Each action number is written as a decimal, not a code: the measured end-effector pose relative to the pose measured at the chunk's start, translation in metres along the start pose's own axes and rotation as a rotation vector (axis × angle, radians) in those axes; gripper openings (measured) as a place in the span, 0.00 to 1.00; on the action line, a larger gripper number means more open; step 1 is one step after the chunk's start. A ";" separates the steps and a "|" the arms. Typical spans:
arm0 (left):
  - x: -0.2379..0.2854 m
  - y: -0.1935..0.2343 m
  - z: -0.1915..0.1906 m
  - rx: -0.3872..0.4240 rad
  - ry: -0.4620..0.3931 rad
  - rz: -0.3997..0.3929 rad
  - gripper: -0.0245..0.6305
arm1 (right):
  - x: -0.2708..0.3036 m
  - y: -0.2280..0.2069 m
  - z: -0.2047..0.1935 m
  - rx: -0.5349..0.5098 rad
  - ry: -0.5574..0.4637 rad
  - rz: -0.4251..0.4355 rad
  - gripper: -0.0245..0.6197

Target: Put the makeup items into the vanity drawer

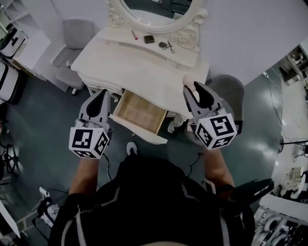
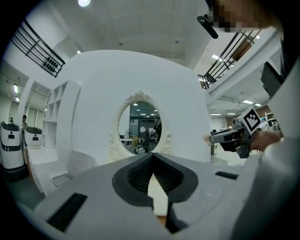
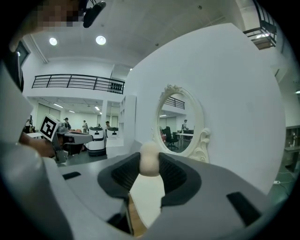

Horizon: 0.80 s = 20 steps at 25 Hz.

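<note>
Task is early. The drawer (image 1: 139, 113) of the white vanity table (image 1: 139, 62) is pulled open; its wooden bottom looks bare, nothing in it that I can see.

The right gripper (image 1: 192, 89) has its jaws closed on a beige egg-shaped makeup sponge (image 1: 188, 80), pinched at the tips and held over the table's front right edge, just right of the drawer, not in it yet. The left gripper (image 1: 103, 92) has its jaws together with nothing between them, and hangs left of the drawer.

Left to do, judging by the layout:
- drop the sponge in
- collect the items at the back of the table by the mirror (image 1: 154, 9): a thin pink stick (image 1: 134, 34), a dark compact (image 1: 148, 39) and a small dark item with a cord (image 1: 164, 45)

No brand or label is readable; the only print is the square markers on the gripper cubes.
</note>
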State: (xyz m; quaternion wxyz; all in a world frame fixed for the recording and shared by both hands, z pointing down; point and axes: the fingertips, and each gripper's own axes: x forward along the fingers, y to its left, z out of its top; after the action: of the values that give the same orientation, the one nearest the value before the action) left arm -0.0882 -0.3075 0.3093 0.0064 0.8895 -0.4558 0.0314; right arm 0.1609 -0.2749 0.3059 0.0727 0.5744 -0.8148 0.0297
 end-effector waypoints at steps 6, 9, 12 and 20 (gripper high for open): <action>0.010 0.037 -0.021 -0.013 0.029 -0.025 0.04 | 0.045 0.021 -0.035 0.008 0.071 -0.002 0.25; 0.015 0.053 -0.036 -0.009 0.050 -0.030 0.04 | 0.068 0.030 -0.056 0.004 0.114 -0.003 0.25; 0.016 0.065 -0.055 -0.011 0.071 -0.037 0.04 | 0.088 0.042 -0.079 -0.003 0.161 0.012 0.26; 0.021 0.092 -0.123 -0.031 0.182 -0.077 0.04 | 0.144 0.080 -0.158 0.058 0.276 0.075 0.26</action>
State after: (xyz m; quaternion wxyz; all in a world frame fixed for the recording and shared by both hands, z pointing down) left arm -0.1572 -0.3733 0.4316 0.0626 0.8996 -0.4194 0.1046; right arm 0.0516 -0.3615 0.4864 0.1663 0.5359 -0.8167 0.1350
